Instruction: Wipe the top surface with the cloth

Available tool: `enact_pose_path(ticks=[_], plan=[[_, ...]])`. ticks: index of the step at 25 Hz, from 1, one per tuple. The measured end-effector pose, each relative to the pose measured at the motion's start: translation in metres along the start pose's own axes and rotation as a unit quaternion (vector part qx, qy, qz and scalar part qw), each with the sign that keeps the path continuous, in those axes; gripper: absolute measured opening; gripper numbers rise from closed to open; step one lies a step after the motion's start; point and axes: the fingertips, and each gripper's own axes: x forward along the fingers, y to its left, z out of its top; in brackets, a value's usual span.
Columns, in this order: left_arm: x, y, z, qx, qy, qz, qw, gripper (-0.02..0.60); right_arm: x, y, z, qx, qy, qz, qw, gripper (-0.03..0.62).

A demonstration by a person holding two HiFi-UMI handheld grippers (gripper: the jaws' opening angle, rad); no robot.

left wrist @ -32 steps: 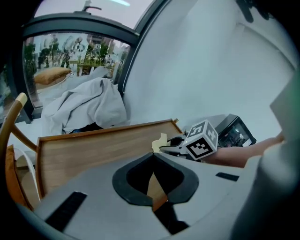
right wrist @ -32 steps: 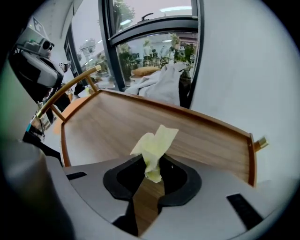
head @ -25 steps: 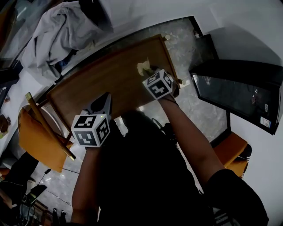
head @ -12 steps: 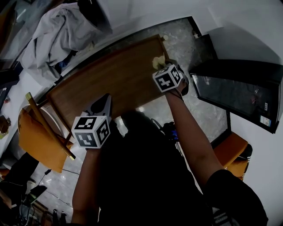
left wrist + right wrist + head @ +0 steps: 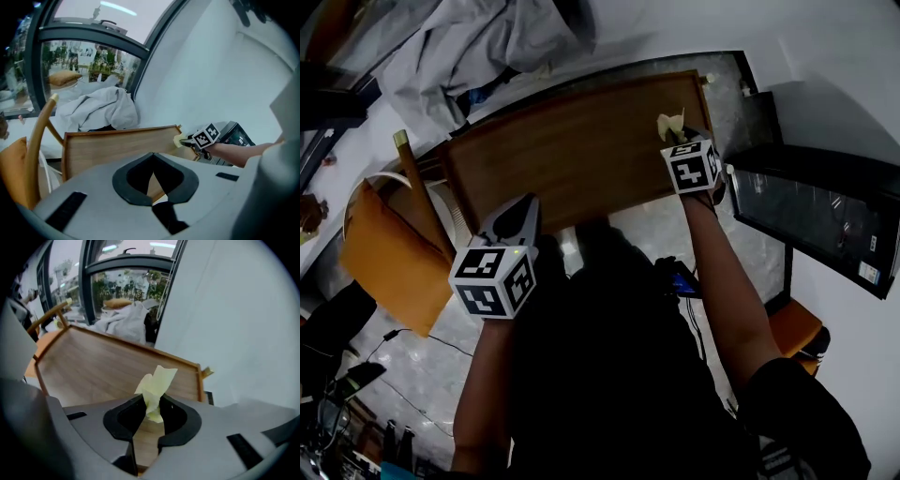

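The wooden table top lies ahead of me, with a raised lip round its edges. My right gripper is over its far right corner, shut on a crumpled pale yellow cloth. In the right gripper view the cloth sticks up from between the jaws of that gripper, above the wood. My left gripper hangs at the table's near edge, shut with nothing in it. The left gripper view looks past that gripper at the table top, the right gripper's marker cube and the cloth.
An orange chair with a curved wooden back stands at the left. A heap of grey fabric lies beyond the table. A black glass-fronted box sits right of the table, an orange seat below it. A white wall rises close behind.
My right gripper has carried the cloth rightwards along the table to its far right corner. The head view has shifted. The left gripper has stayed at the near edge.
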Motion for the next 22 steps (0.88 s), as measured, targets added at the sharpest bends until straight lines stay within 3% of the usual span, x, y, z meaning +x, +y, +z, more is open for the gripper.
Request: enact_pose_path(ticks=[5, 12, 16, 22], plan=[[-0.052, 0.044, -0.018, -0.022, -0.011, 0.025, 0.9994, 0.012, -0.02, 0.154, 0.054, 0.019, -0.055, 0.133, 0.989, 0.089], [-0.109, 0.089, -0.043, -0.032, -0.024, 0.043, 0.9983, 0.012, -0.045, 0.359, 0.125, -0.02, -0.109, 0.286, 0.952, 0.089], [-0.128, 0.103, -0.059, -0.028, -0.032, 0.039, 0.9983, 0.012, -0.046, 0.43, 0.133, -0.034, -0.095, 0.325, 0.94, 0.089], [-0.141, 0.116, -0.08, -0.03, -0.021, 0.034, 0.9987, 0.012, -0.033, 0.472, 0.125, -0.061, -0.07, 0.319, 0.943, 0.089]])
